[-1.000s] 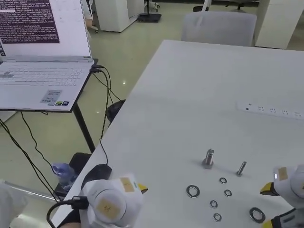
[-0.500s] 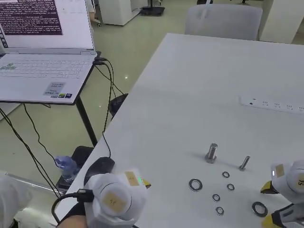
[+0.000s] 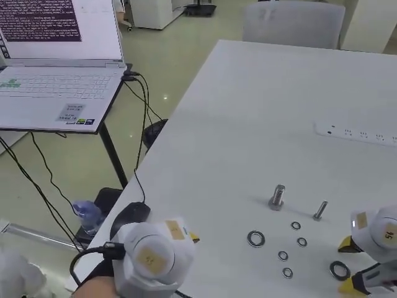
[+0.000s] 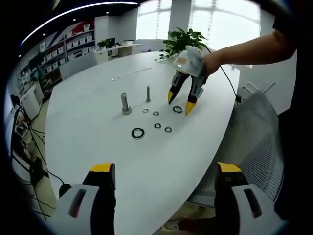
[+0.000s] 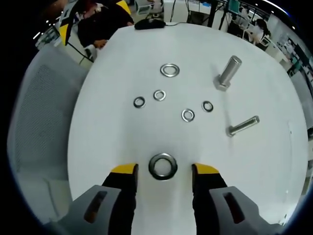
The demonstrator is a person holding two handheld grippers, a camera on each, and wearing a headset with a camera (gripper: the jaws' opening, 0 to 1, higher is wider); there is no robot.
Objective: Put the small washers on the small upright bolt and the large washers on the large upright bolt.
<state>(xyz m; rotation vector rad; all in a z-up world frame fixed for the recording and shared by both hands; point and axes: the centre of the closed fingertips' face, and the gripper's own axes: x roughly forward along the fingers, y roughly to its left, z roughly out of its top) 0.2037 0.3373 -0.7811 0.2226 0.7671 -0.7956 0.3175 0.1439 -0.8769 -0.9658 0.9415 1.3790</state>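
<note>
The large bolt and the small bolt stand upright on the white table. One large washer lies left of several small washers. A second large washer lies flat between the fingertips of my open right gripper, untouched. In the head view this right gripper sits at the lower right, straddling that washer. My left gripper is open and holds nothing, held near the table's near-left edge, well short of the parts.
A white power strip lies on the table beyond the bolts. Left of the table stands a side stand with an open laptop, and cables hang from it. A grey chair stands at the far end.
The head camera has tilted, shifting the whole picture. The right gripper stays around the large washer; the left gripper has hardly moved.
</note>
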